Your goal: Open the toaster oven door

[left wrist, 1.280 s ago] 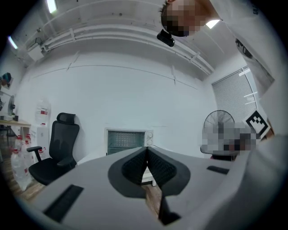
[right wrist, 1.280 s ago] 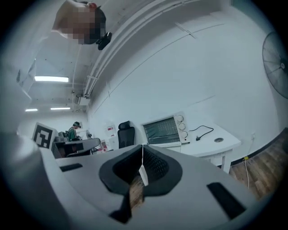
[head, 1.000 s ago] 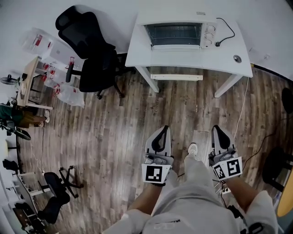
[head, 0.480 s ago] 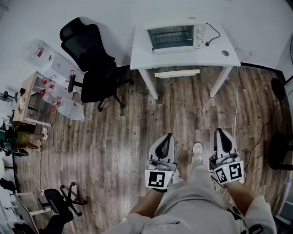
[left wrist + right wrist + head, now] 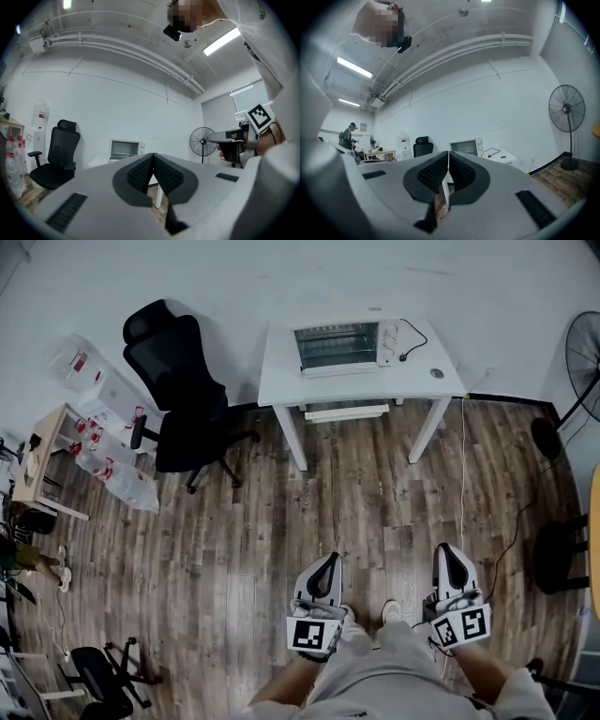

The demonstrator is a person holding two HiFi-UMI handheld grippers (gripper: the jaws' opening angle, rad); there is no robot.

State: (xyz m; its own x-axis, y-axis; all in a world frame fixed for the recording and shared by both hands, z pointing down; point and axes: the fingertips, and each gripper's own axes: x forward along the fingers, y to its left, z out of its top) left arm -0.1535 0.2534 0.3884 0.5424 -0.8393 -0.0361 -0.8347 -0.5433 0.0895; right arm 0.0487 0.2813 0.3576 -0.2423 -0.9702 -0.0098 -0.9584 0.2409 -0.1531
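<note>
A white toaster oven (image 5: 347, 343) with its glass door closed stands on a white table (image 5: 441, 388) against the far wall. It also shows small in the left gripper view as the toaster oven (image 5: 125, 148) and in the right gripper view as the toaster oven (image 5: 465, 146). My left gripper (image 5: 330, 559) and right gripper (image 5: 448, 549) are held level above the wood floor, far short of the table. Both are shut with nothing between their jaws, as seen at the left gripper (image 5: 153, 157) and right gripper (image 5: 448, 153).
A black office chair (image 5: 176, 390) stands left of the table. A floor fan (image 5: 577, 362) is at the right wall, with a black stool (image 5: 555, 557) nearer. A cable (image 5: 469, 493) runs down from the table across the floor. Shelves and clutter (image 5: 56, 456) fill the left side.
The table and toaster oven have receded toward the top of the head view and look smaller. Both grippers have slid lower in the picture. Their jaws stay shut.
</note>
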